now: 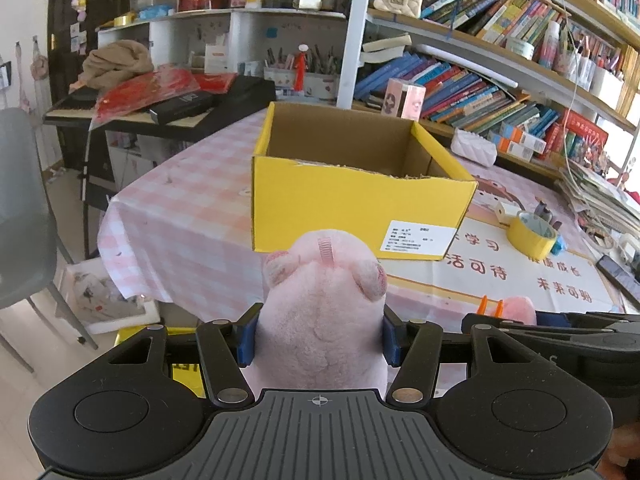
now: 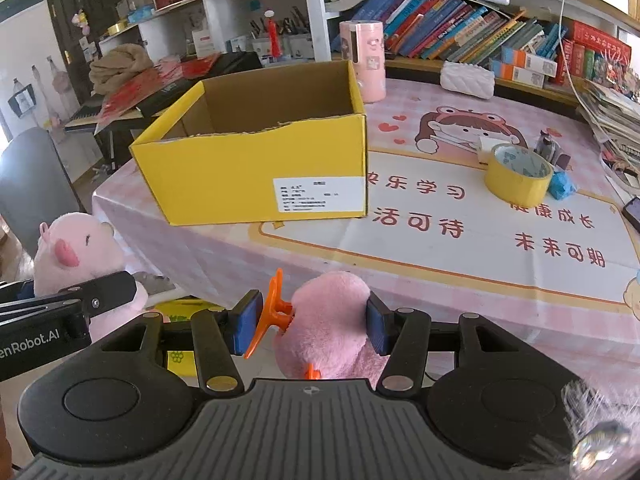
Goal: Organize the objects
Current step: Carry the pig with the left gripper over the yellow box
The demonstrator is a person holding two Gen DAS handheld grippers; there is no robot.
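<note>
Your left gripper [image 1: 320,338] clamps the pale pink plush pig [image 1: 322,304], your right gripper [image 2: 306,326] the pink plush duck with orange feet [image 2: 332,320]. Both hang just short of the open yellow cardboard box [image 2: 256,168]; clear its near wall before releasing.

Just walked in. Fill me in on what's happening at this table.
A person is tidying up with a handheld gripper in each hand. The left gripper is clamped on a pink plush pig, and the right gripper grips a pink plush toy with orange feet. Both toys are held off the near edge of the table, facing an open yellow cardboard box. What shows of its inside is bare. A yellow tape roll sits to its right.
</note>
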